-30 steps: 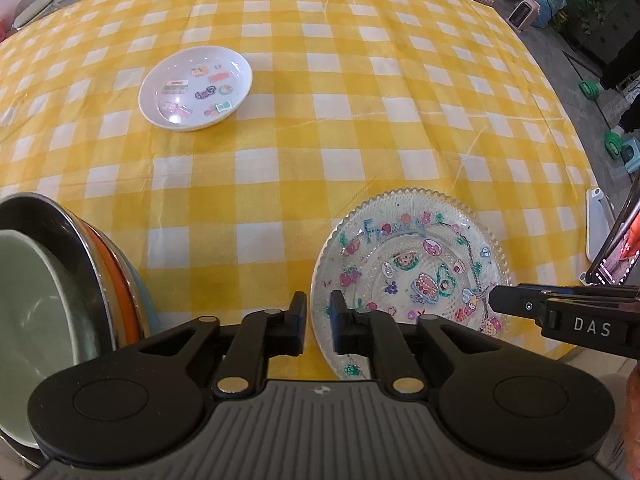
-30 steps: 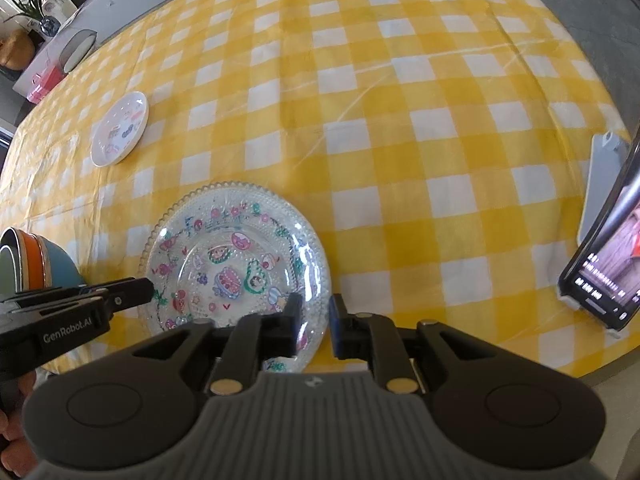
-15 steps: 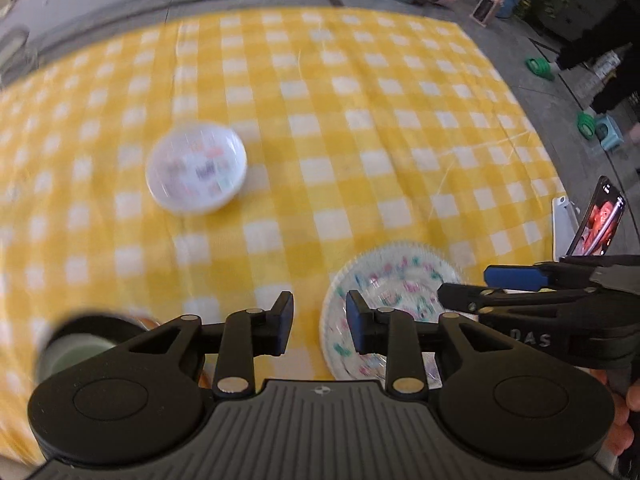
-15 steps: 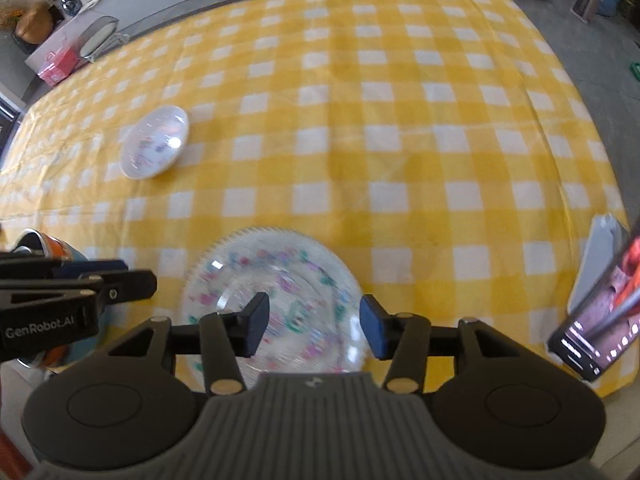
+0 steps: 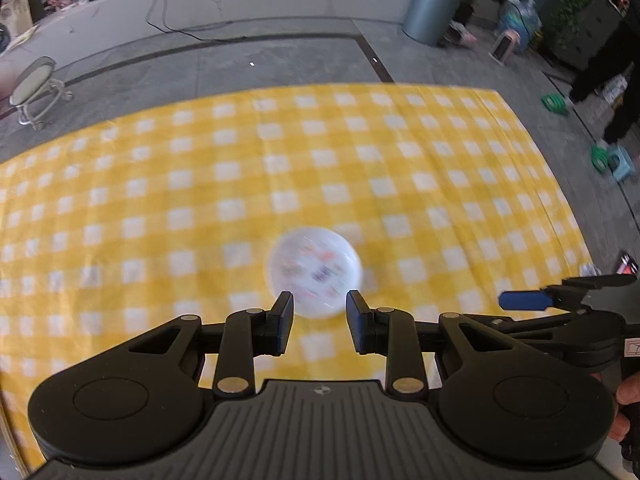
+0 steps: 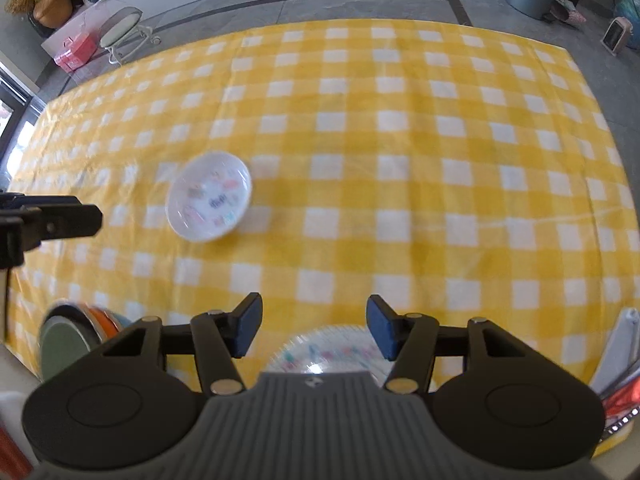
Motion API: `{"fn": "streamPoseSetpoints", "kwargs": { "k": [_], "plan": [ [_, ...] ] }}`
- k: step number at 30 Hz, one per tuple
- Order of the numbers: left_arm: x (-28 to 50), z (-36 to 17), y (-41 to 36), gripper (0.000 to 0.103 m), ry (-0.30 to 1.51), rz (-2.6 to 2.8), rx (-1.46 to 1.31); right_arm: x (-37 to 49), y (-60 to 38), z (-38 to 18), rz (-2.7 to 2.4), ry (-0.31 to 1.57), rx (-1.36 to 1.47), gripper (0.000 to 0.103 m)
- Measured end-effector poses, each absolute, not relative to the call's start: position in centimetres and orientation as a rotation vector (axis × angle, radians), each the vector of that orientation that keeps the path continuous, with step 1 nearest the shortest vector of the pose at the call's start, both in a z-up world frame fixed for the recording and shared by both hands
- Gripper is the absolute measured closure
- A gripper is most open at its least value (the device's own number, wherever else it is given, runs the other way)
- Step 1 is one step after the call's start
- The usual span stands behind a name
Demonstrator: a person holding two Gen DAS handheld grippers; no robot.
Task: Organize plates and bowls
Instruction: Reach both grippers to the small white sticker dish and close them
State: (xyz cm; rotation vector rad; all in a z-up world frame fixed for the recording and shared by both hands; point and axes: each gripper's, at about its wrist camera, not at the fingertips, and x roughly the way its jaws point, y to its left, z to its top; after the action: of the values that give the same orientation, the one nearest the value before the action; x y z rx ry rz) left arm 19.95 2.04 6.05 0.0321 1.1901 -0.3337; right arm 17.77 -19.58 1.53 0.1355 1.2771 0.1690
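A small white plate with colourful stickers (image 5: 315, 271) (image 6: 209, 196) lies on the yellow checked tablecloth (image 5: 360, 168) (image 6: 400, 160). My left gripper (image 5: 320, 326) is open and empty, high above the table, with the small plate seen just beyond its fingertips. My right gripper (image 6: 315, 330) is open and empty, above a clear patterned plate (image 6: 328, 350) at the near table edge. A stack of bowls (image 6: 76, 336) sits at the near left edge. The left gripper's fingers (image 6: 60, 218) show at the left of the right wrist view.
A phone on a stand (image 6: 620, 384) is at the near right table edge. A round stool (image 6: 122, 32) and a grey bin (image 5: 430, 6) stand on the floor beyond the table. A person's legs (image 5: 616, 76) are at the far right.
Both grippers rose and tilted up and both opened from nearly shut. The small plate now sits centred ahead of the left gripper; the clear plate dropped under the right gripper.
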Motion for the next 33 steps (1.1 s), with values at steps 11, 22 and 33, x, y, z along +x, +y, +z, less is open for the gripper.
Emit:
{"fn": "streamPoseSetpoints", "kwargs": {
  "k": [11,22,33],
  "plan": [
    [23.9,2.1,6.6,0.062,1.215,-0.335,0.023,22.4,-16.2,0.3,0.159,1.275,0.13,0.044],
    [25.8,-2.0,7.5,0.062,1.266,-0.396,0.016,26.6,-14.8,-3.1,0.129,1.311,0.17,0.045],
    [27.2,-4.2,7.5,0.059,1.264,-0.433,-0.038,28.9,-14.3,-5.5,0.12,1.328,0.246,0.052]
  ]
}}
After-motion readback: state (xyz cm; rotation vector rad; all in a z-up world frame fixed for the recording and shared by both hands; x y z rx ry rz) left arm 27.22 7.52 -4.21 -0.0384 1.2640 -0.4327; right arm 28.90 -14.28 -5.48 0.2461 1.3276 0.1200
